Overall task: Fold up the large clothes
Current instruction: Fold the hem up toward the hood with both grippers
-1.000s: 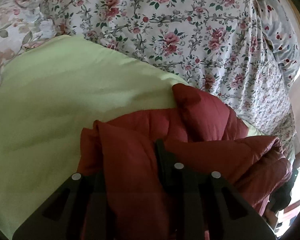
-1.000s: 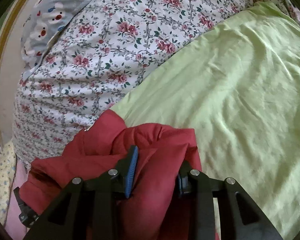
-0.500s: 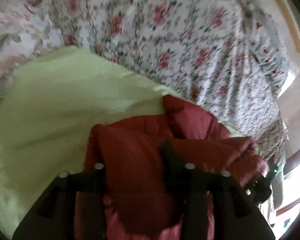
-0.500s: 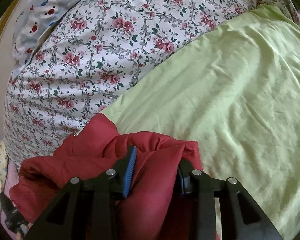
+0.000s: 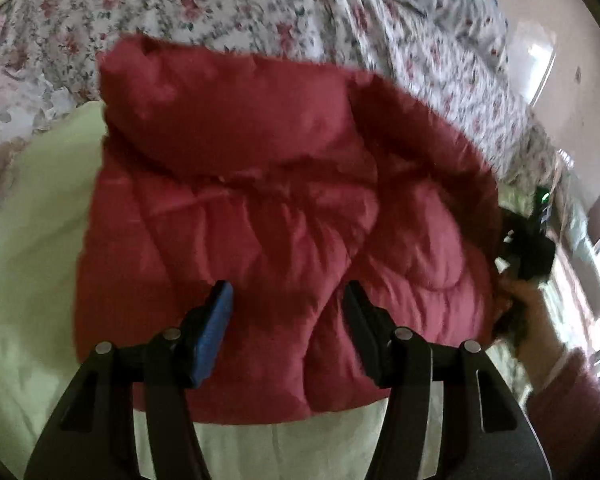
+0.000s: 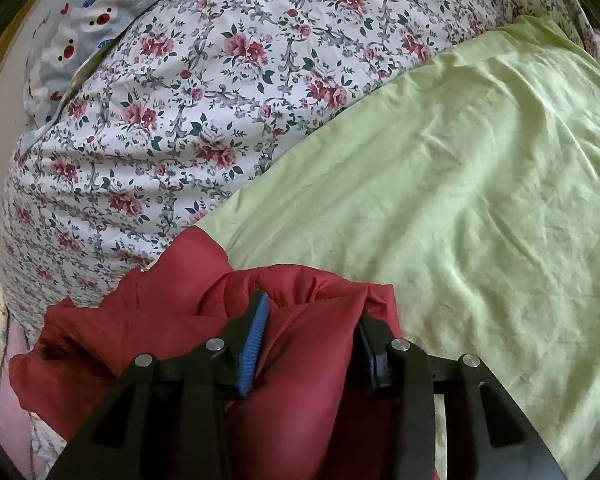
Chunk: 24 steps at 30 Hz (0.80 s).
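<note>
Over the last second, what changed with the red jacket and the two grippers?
The left gripper let go: its jaws, earlier shut on the red jacket, now stand open, pulled back, and the jacket lies spread on the green sheet. Unchanged: the right gripper stays clamped on a fold of the jacket.

Bed under a floral quilt [image 6: 204, 128], pale green sheet [image 6: 440, 184] over it, cartoon-print pillow [image 6: 84, 36] beside a cream wall [image 5: 572, 92] — bright daylight at right.
</note>
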Each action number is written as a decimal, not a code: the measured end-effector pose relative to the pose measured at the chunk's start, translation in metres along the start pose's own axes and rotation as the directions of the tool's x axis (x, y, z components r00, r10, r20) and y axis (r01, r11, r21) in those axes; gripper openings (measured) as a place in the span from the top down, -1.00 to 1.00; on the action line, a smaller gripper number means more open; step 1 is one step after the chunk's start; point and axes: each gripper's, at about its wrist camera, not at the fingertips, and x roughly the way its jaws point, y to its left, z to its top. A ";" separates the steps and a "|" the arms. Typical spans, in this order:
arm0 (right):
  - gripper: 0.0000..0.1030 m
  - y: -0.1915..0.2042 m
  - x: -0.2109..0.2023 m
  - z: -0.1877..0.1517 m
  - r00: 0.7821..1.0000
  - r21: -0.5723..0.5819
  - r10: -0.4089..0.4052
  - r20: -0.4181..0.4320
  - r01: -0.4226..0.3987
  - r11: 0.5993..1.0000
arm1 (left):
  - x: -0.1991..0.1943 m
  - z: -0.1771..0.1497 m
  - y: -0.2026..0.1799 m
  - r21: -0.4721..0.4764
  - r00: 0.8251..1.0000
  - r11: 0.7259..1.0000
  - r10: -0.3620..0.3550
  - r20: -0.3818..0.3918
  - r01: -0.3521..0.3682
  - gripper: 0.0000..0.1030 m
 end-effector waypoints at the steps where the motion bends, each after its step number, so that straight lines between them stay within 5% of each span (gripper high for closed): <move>1: 0.16 0.000 0.000 0.000 1.000 0.003 0.005 0.000 -0.005 1.000 | 0.006 -0.001 -0.004 0.018 0.999 0.999 0.038 0.008 -0.038 -0.08; 7: -0.14 0.011 -0.037 0.005 0.999 -0.013 0.027 0.047 -0.026 1.000 | 0.033 0.003 -0.003 0.014 0.983 0.983 0.181 0.017 -0.181 -0.15; 11: -0.43 0.035 -0.099 -0.004 0.982 -0.141 0.046 0.181 -0.020 0.990 | 0.043 0.007 -0.008 0.044 0.975 0.975 0.218 0.032 -0.219 -0.19; 14: -0.76 0.058 -0.122 -0.020 0.977 -0.280 0.074 0.201 -0.015 0.960 | 0.047 0.008 -0.005 0.048 0.975 0.974 0.222 0.033 -0.223 -0.21; 19: -0.83 0.089 -0.074 -0.058 0.998 -0.498 0.015 -0.068 -0.047 0.866 | 0.049 0.015 0.000 0.063 0.977 0.975 0.212 0.027 -0.213 -0.24; 21: -0.81 0.084 -0.049 -0.063 0.992 -0.511 -0.075 -0.097 0.015 0.859 | 0.049 0.020 0.008 0.052 0.974 0.973 0.223 0.030 -0.224 -0.24; 24: -0.80 0.065 -0.027 -0.056 0.989 -0.435 -0.078 -0.122 0.018 0.900 | 0.058 0.031 0.026 0.035 0.973 0.972 0.232 0.001 -0.232 -0.24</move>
